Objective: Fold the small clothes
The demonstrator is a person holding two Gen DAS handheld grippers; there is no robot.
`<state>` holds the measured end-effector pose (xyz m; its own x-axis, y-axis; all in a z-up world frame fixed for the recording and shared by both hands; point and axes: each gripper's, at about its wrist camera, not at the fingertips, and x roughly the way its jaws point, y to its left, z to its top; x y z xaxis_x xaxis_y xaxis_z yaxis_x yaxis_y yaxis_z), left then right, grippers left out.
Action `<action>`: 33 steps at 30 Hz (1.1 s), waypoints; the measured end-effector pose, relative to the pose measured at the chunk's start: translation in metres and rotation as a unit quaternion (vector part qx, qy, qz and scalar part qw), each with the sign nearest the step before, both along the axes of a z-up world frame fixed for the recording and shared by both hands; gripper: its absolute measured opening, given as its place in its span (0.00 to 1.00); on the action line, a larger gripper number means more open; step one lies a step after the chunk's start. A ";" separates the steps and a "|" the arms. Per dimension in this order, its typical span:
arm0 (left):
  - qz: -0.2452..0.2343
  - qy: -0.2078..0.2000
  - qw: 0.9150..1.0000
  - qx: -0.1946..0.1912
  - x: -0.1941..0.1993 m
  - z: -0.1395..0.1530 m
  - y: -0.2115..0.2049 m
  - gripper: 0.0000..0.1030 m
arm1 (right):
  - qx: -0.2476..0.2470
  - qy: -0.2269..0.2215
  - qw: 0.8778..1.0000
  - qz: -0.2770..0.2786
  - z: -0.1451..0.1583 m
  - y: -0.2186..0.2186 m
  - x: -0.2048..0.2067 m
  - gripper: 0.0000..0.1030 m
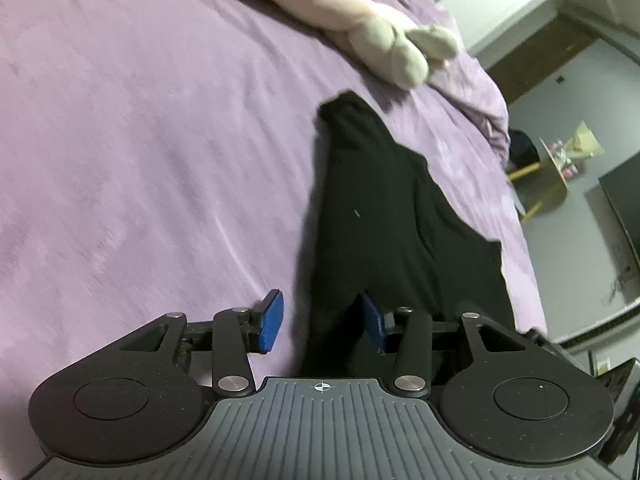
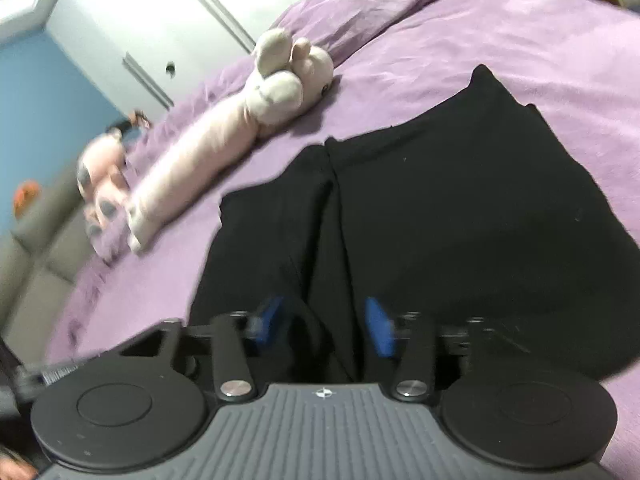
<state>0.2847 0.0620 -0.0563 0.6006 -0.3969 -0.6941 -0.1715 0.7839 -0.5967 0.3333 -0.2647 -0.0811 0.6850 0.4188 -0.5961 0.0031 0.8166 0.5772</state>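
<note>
A black garment (image 1: pixel 384 208) lies on the purple bedspread (image 1: pixel 140 140); it also fills the middle of the right wrist view (image 2: pixel 460 200), with a fold line running down its left part. My left gripper (image 1: pixel 323 322) is open, its blue pads (image 1: pixel 272 320) straddling the garment's near left edge; the right pad sits over the black cloth. My right gripper (image 2: pixel 325 322) is open over the garment's near edge, with black cloth between its blue pads (image 2: pixel 378 326). The right wrist view is blurred by motion.
A long pink plush toy (image 2: pixel 208 144) with a grey-beige head (image 1: pixel 404 52) lies on the bedspread (image 2: pixel 520 40) beyond the garment. A second small plush (image 2: pixel 104 176) lies near the bed's edge. White wardrobe doors (image 2: pixel 152 20) and a yellow-legged stand (image 1: pixel 552 164) are beyond the bed.
</note>
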 end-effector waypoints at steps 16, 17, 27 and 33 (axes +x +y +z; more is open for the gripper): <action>0.022 0.002 0.993 -0.115 0.050 -0.019 -0.003 0.57 | -0.035 0.017 0.999 0.036 -0.014 0.035 0.065 0.12; 0.022 0.000 0.994 -0.111 0.048 -0.018 -0.002 0.57 | -0.048 0.013 0.998 0.038 -0.012 0.036 0.063 0.11; -0.007 -0.007 1.000 0.020 0.026 0.011 -0.027 0.58 | -0.283 -0.068 0.957 0.007 0.037 0.040 0.025 0.07; -0.066 0.006 0.998 -0.006 0.027 0.000 -0.067 0.58 | -0.295 0.002 0.954 -0.046 0.018 -0.023 0.020 0.10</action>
<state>0.3121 -0.0053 -0.0567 0.5335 -0.4805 -0.6961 -0.0739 0.7934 -0.6043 0.3528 -0.2879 -0.0635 0.6997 -0.0513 -0.7126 0.0908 0.9957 0.0174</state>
